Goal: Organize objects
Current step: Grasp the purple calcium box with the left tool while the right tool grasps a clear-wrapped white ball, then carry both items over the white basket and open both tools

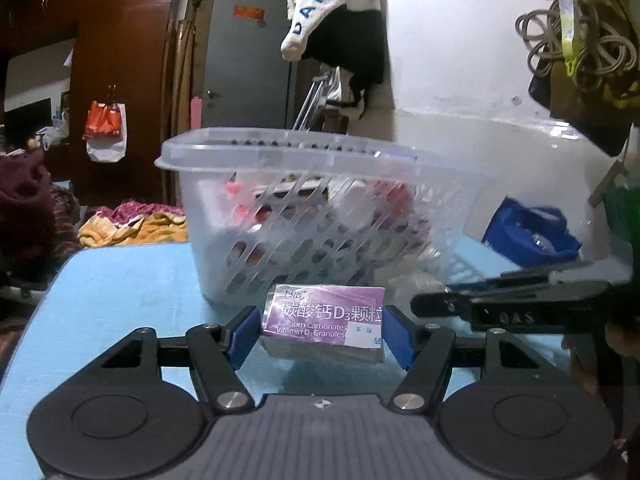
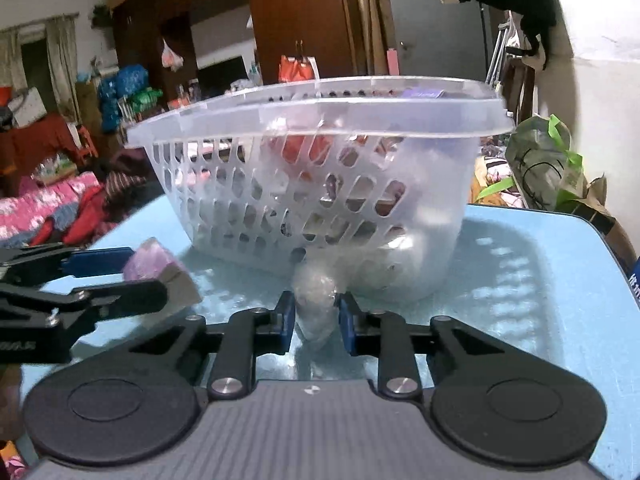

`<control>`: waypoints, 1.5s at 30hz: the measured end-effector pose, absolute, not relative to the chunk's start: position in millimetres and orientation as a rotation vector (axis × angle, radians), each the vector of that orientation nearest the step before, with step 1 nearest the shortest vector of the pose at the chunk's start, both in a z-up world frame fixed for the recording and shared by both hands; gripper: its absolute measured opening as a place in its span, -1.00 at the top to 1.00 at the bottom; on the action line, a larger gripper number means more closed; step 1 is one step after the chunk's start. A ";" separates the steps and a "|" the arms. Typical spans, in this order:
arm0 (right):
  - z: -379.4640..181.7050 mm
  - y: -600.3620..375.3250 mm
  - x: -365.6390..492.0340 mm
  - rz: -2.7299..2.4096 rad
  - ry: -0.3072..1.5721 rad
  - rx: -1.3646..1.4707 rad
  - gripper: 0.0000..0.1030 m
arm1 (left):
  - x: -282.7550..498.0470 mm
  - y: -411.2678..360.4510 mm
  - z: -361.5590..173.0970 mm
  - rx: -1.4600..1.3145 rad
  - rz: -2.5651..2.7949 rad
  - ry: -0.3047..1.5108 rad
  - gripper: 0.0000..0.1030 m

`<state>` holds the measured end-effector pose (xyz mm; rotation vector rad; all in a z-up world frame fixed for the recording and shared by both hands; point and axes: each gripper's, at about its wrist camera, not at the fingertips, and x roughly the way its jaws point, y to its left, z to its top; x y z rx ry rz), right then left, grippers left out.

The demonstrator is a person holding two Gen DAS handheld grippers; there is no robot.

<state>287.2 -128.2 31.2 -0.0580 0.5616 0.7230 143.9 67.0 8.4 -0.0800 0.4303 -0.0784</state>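
Observation:
A purple medicine box (image 1: 325,320) labelled in Chinese and English sits between the blue pads of my left gripper (image 1: 320,334), which is shut on it just in front of a clear plastic basket (image 1: 304,216). My right gripper (image 2: 316,320) is shut on a crumpled clear plastic packet (image 2: 314,300), right against the basket (image 2: 316,184) wall. The basket holds several packs, seen only through its holes. The right gripper (image 1: 500,304) shows side-on in the left wrist view. In the right wrist view the left gripper (image 2: 96,280) appears at left with the purple box (image 2: 156,268).
Everything rests on a light blue table (image 2: 540,300). A blue bag (image 1: 528,232) lies to the right of the basket. A green bag (image 2: 544,164) stands at the table's far right edge. Clothes and bedding lie beyond the table's left edge (image 1: 40,288).

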 end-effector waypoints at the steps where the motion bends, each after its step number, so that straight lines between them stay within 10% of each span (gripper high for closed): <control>1: 31.9 -132.2 284.1 0.727 0.549 -0.053 0.48 | 143.5 65.8 8.4 -0.078 -0.079 0.419 -0.36; 29: 35.2 -169.5 245.7 0.787 0.383 0.033 0.49 | 118.8 84.2 14.9 -0.184 -0.130 0.243 -0.35; 39: 160.4 -137.3 250.5 0.721 0.138 -0.056 0.49 | 165.6 90.6 153.6 -0.205 -0.083 0.141 -0.35; 45: 160.2 -82.7 314.9 0.668 0.238 -0.190 0.45 | 232.0 99.1 148.1 -0.214 0.016 0.259 -0.48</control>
